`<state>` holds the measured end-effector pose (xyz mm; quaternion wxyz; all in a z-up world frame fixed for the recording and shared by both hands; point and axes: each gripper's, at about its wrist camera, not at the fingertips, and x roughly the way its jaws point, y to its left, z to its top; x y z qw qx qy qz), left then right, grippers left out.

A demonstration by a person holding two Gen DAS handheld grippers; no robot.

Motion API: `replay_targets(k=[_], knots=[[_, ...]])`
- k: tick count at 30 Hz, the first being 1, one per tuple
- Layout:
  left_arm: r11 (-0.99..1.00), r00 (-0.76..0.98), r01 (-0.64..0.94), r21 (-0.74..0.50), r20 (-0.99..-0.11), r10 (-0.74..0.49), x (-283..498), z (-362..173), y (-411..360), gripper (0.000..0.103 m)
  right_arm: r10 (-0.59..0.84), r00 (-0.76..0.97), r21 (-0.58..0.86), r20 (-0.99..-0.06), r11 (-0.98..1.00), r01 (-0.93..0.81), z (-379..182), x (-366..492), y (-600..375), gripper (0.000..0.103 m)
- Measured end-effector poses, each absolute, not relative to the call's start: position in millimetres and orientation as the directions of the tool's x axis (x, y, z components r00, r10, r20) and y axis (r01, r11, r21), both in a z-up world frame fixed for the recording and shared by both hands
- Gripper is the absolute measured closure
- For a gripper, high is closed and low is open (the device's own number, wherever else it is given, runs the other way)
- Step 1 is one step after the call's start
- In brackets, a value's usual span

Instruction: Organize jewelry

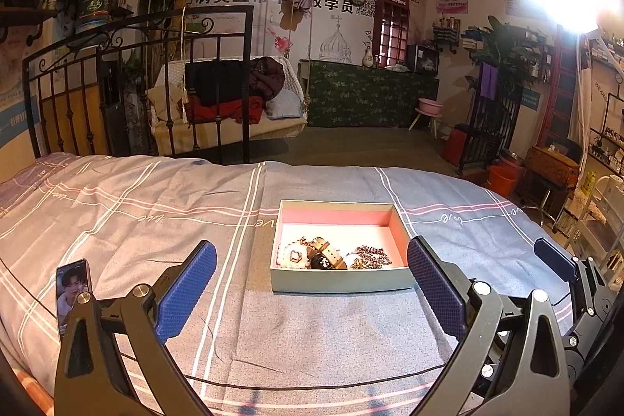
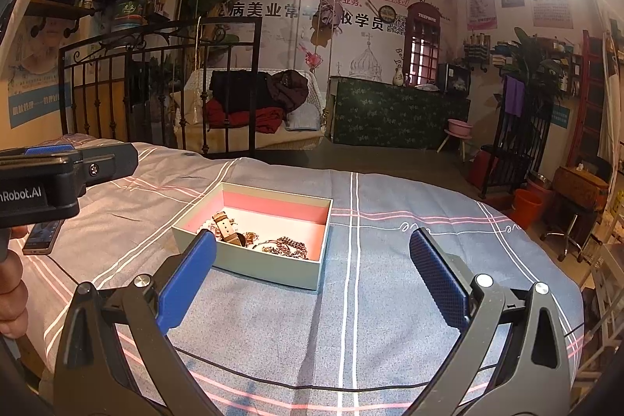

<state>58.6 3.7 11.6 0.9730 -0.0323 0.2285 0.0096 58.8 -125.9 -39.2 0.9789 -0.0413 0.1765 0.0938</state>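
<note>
The left gripper (image 1: 312, 283) has its two blue fingers (image 1: 187, 289) spread wide apart, and nothing is between them. The right gripper (image 2: 312, 279) is the same: blue fingers (image 2: 189, 281) far apart and holding nothing. Both hang above the bed cover (image 1: 331, 330), a little way back from the box.

The box (image 1: 339, 283) sits on the cover straight in front of the left gripper, and a bit to the left of the right one. It is pale green outside and pink inside, with no lid on it. All the jewelry lies at the near end of the box. There is a watch (image 1: 325, 254) with a brown strap, a pile of thin chains (image 1: 370, 258), and some pale beads (image 1: 288, 256) at the left end.

The chains look light and floppy. They will likely slip, tangle and drag each other along, so a pinch on one clear loop at the edge of the pile seems best. The watch looks stiffer and heavier, and its strap is a good place to hold. The beads look small and could roll.

Both grippers point forward and tilt slightly down, side by side. Part of a hand (image 2: 11, 283) holding the left gripper shows in the right view. A phone (image 1: 74, 289) lies on the cover at the left.
</note>
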Motion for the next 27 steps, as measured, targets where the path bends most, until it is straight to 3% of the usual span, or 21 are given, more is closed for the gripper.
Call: replay_targets(k=[27], knots=[[0.997, 0.888, -0.041, -0.066, -0.460, 0.006, 59.7, 10.6, 8.8, 0.006, 0.169, 0.918, -0.051, -0.359, 0.978, -0.200, -40.9, 60.1, -124.9, 0.005]])
